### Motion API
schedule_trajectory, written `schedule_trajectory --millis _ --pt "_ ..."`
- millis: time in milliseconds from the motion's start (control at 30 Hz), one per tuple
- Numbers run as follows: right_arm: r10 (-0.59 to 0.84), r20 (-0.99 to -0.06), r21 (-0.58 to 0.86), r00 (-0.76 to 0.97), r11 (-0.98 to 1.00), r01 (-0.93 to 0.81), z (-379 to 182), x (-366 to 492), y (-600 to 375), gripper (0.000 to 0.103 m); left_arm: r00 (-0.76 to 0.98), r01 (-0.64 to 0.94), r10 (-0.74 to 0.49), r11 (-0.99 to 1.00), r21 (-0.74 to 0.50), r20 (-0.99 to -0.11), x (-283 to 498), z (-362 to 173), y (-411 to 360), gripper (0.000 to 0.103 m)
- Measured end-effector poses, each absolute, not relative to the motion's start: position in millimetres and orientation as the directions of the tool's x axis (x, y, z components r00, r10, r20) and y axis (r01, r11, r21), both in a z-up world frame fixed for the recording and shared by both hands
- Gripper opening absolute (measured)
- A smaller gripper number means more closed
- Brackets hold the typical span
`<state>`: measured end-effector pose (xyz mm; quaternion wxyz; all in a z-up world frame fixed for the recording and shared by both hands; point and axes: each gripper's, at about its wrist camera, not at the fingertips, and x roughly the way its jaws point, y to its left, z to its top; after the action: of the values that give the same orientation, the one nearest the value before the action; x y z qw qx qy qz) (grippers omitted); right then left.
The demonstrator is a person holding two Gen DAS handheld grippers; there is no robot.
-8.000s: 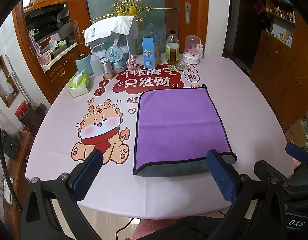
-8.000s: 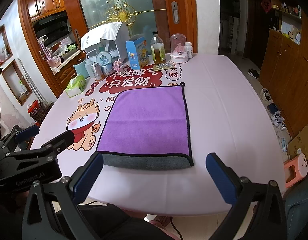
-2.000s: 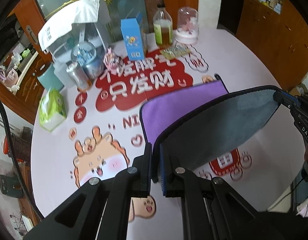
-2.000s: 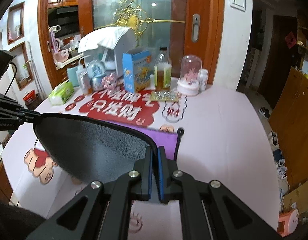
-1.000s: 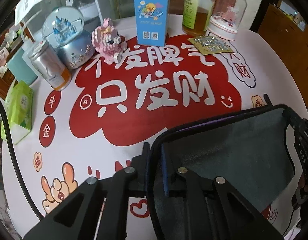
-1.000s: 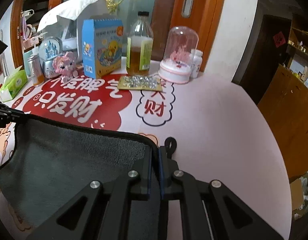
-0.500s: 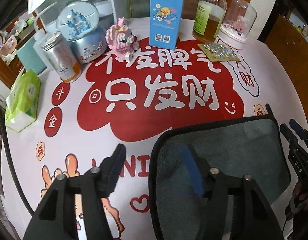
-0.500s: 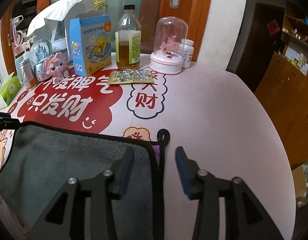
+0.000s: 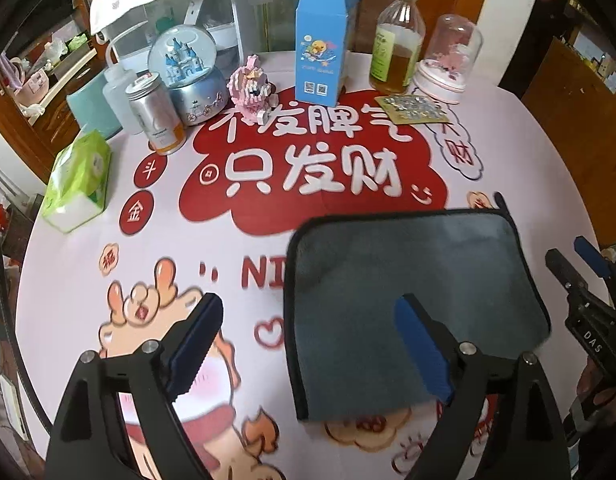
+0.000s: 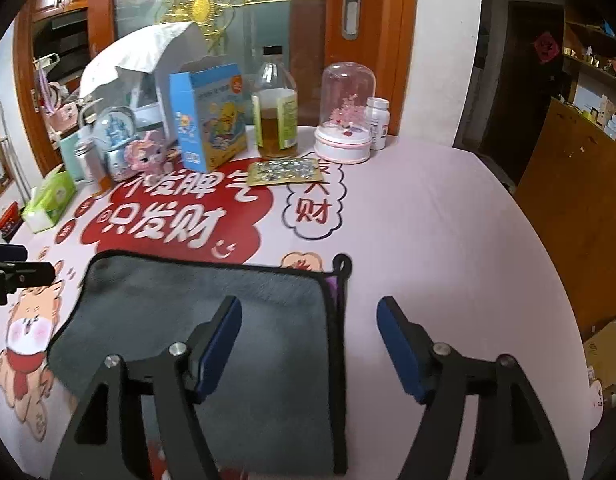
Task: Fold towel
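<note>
**Towel folded on the counter, both grippers released**

The towel (image 9: 412, 292) lay flat on the counter (image 9: 540, 160), folded over so that its grey side faced up. A black hem ran around its edge. In the right wrist view a thin strip of the purple side (image 10: 333, 288) showed along the right edge of the towel (image 10: 196, 304), and a small black hanging loop (image 10: 342, 263) stuck out at its far right corner.

The left gripper (image 9: 308, 340) was released, with its blue-padded fingers (image 9: 196, 336) wide apart. One finger stood over the cartoon animal print (image 9: 156, 320) of the counter cover, the other over the grey cloth, and the left edge of the towel passed between them. The right gripper (image 10: 308, 346) was also released. Its left finger (image 10: 218, 346) was above the towel and its right finger was above the bare pink cover, with the right hem between them. Neither gripper held the cloth.

Beyond the towel the cover carried a large red cloud print with white Chinese characters (image 9: 308, 168). At the far side of the counter stood a blue carton (image 9: 322, 46), a glass bottle of amber liquid (image 9: 396, 56), a pink glass dome (image 9: 448, 60), a blister pack of pills (image 9: 412, 108), a pink block figure (image 9: 252, 88), a snow globe (image 9: 188, 72), a metal can (image 9: 156, 114) and a green tissue pack (image 9: 78, 180). A white pill bottle (image 10: 378, 122) was beside the dome.
</note>
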<state>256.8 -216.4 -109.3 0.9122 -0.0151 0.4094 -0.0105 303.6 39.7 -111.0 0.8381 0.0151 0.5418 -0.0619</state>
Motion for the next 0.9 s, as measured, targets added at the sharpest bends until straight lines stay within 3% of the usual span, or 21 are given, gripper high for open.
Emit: schedule_trajectory --millis 167,633,900 --pt "0.013 -0.766 0.007 0.642 1.0 -0.013 -103.9 226.1 -210.6 0.08 0.413 0.122 -0.095 0.991 -0.049 -0.906 266.8 -99.1 36.4 0.089" --pt "0.084 -0.82 0.092 0.566 0.996 -0.014 -90.8 134.2 -209.6 0.093 0.443 0.097 -0.112 0.992 -0.076 -0.89 170.8 -72.0 36.8 0.09" --pt "0.09 -0.817 0.102 0.569 0.995 -0.01 -58.5 84.1 -216.9 0.095 0.481 0.1 -0.134 0.99 -0.097 -0.866 119.6 -45.4 30.9 0.102"
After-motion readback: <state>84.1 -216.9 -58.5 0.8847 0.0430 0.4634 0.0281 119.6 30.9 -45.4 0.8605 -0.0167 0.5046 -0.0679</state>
